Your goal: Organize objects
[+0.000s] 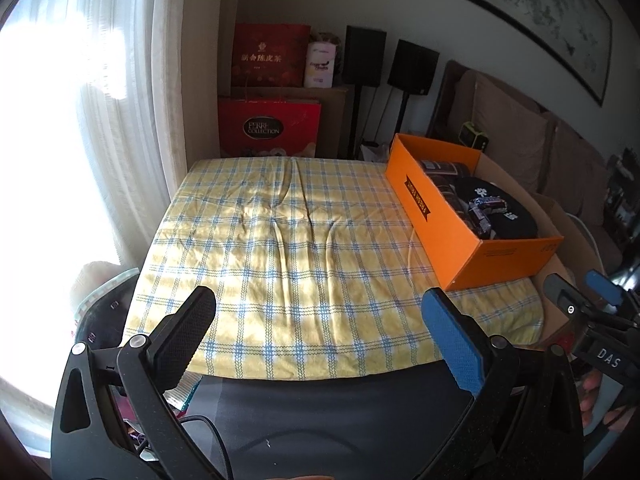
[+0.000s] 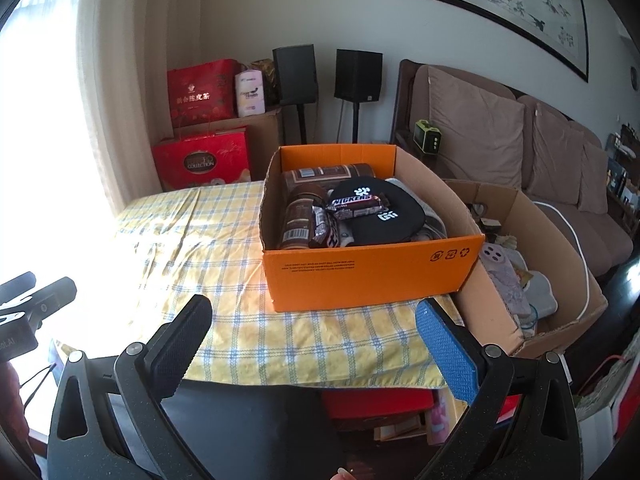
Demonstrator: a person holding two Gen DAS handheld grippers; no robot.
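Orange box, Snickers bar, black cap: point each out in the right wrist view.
orange box (image 2: 372, 276), right wrist view, on its near outer wall.
Snickers bar (image 2: 354, 201), right wrist view, on the wrapper's printed name.
black cap (image 2: 394, 220), right wrist view, on the crown's dark fabric.

Left wrist view: the orange box (image 1: 452, 220) shows its contents only partly; its near wall hides the lower parts of the cans and black cap (image 1: 500, 208). Window glare washes out the tablecloth's (image 1: 280, 248) left edge. Right wrist view: the snack bar (image 2: 354, 202) covers part of the cap; the brown carton's (image 2: 500, 320) contents are too jumbled to identify.
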